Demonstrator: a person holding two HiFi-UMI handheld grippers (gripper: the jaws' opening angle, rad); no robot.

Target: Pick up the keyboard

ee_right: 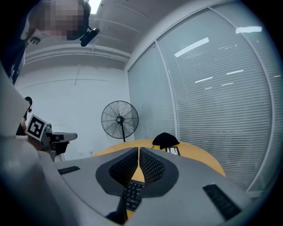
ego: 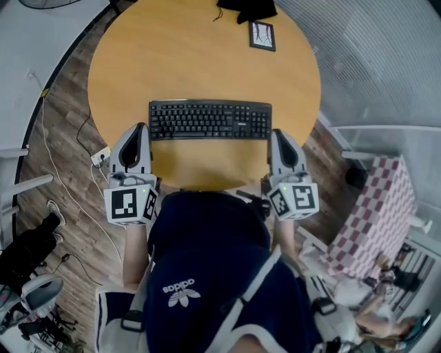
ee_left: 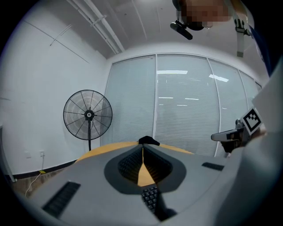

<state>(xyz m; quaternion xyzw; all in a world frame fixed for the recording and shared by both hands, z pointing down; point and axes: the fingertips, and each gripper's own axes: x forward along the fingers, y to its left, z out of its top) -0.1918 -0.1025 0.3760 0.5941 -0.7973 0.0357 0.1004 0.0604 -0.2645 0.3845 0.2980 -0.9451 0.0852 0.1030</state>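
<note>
A black computer keyboard point(ego: 210, 120) lies flat on a round yellow wooden table point(ego: 172, 55). It sits close to the near edge, about midway along it, with its long side parallel to that edge.

The left gripper point(ego: 140, 129) is at the keyboard's left end and the right gripper point(ego: 277, 134) at its right end. Each is just beside a short side, with its tip over the near edge of the table. Whether either tip touches the keyboard cannot be told.

Both pairs of jaws are clenched, the ribbed pads meeting at the tips with nothing between them. In each gripper view a strip of keys shows below the closed pads.

At the far edge of the table lies a black cloth bundle point(ego: 247, 8), and just beside it, nearer the person, a small dark-framed card point(ego: 262, 36).

Off the table, a white power strip point(ego: 100, 156) lies on the wood-plank floor point(ego: 62, 131) by the table's left edge. A pink-and-white chequered cloth point(ego: 375, 214) is to the right. A black standing fan point(ee_left: 88, 115) stands beyond the table, by the white wall.
</note>
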